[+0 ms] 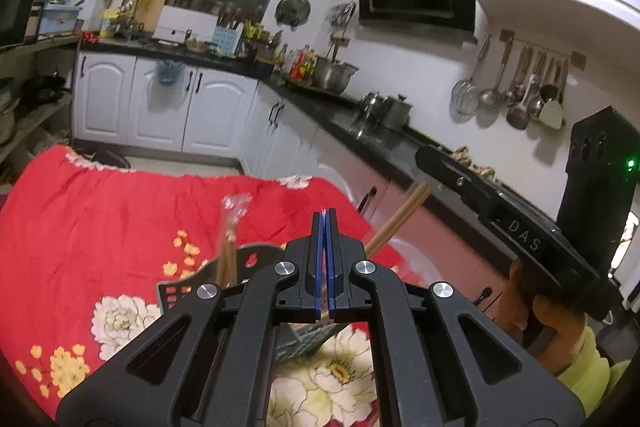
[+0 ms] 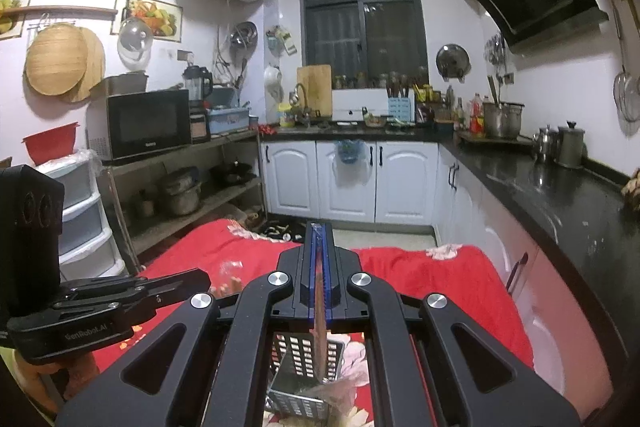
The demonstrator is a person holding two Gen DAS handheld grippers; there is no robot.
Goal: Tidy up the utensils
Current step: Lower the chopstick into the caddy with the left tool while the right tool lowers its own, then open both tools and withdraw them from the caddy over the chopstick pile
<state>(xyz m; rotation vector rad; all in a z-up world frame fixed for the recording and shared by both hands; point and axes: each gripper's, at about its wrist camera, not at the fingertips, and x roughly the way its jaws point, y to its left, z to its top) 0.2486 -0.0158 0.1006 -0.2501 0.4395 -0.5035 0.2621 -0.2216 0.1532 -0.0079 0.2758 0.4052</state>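
"DAS" on right hand-held gripper (image 1: 425, 195); "GenRobot.AI" on left hand-held gripper (image 2: 202, 281)

red floral cloth (image 1: 100, 195) covers whole table, fills lower left of left wrist view. black slotted utensil holder (image 1: 176, 293) sits on it near bottom centre. right wrist view: perforated metal holder (image 2: 298, 351) standing on same cloth, bottom centre.
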